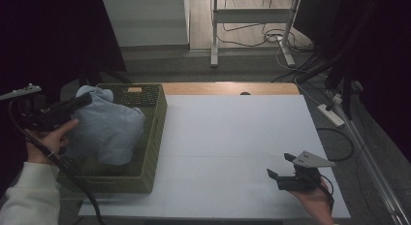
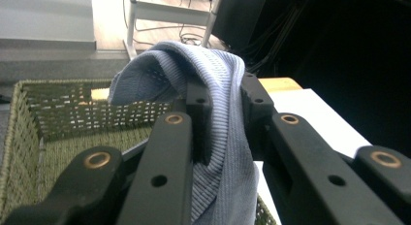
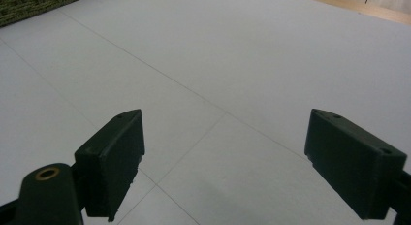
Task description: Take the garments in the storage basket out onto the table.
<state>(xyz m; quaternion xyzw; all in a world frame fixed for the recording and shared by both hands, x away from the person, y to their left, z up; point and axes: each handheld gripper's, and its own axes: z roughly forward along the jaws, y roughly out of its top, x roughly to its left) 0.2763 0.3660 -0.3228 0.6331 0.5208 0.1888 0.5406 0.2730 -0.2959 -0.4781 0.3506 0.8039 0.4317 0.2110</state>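
Right now we pinch the blue sweater in our left gripper above the woven basket, right gripper wide apart, and dangling fabric could snag the rim.

Pale blue ribbed sweater (olive-green woven basket), white table.

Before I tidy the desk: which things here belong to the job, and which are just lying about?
In the job:
- blue sweater, clamped in the left gripper
- woven basket
- right gripper, open, waiting

Lying about:
- power strip on the floor
- cables
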